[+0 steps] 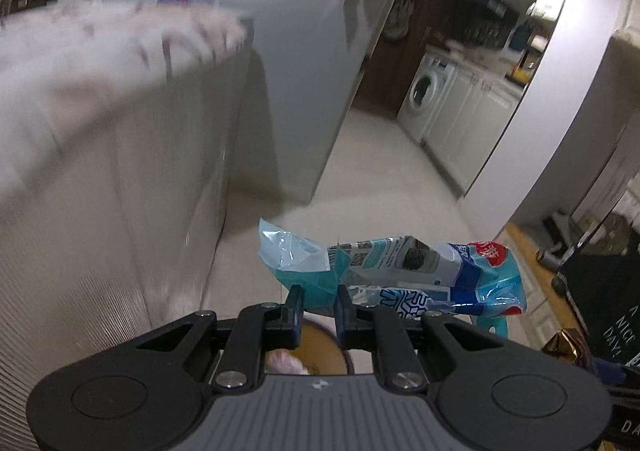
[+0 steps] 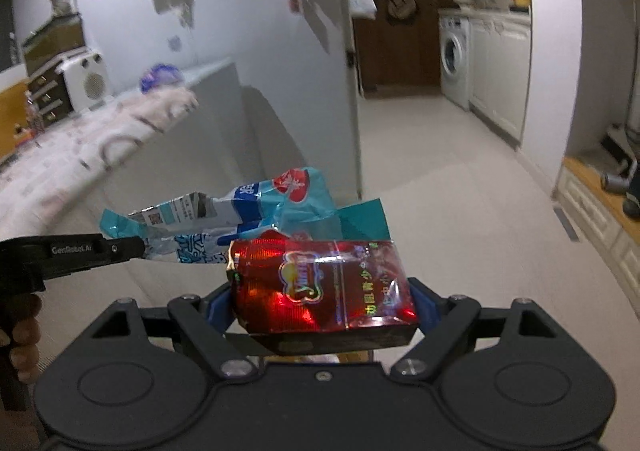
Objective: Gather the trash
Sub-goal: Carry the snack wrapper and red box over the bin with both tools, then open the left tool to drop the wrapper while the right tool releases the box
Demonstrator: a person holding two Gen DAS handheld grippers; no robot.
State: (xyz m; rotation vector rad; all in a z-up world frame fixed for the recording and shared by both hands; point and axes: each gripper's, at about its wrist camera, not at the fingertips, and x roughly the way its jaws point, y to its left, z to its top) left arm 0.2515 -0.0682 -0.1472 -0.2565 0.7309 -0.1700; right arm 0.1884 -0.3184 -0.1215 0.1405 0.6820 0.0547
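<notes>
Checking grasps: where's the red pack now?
Right wrist view, centre: red pack clamped in the right gripper, just below the blue wrapper.

A tall white refrigerator (image 2: 256, 63) stands at centre, its door and side dotted with blurred magnets and papers. Left of it, a low counter carries a patterned pale cloth (image 2: 100, 139), a white fan-like appliance (image 2: 86, 81) and a blue-purple object (image 2: 160, 77) too blurred to identify. Pale tiled floor (image 2: 452, 187) leads back to a front-loading washing machine (image 1: 426, 91) set beside white base cabinets (image 1: 476, 123). A dark wooden door (image 2: 400, 47) closes the far end. At right, a black bag with white lettering (image 1: 612, 315) borders the frame.
</notes>
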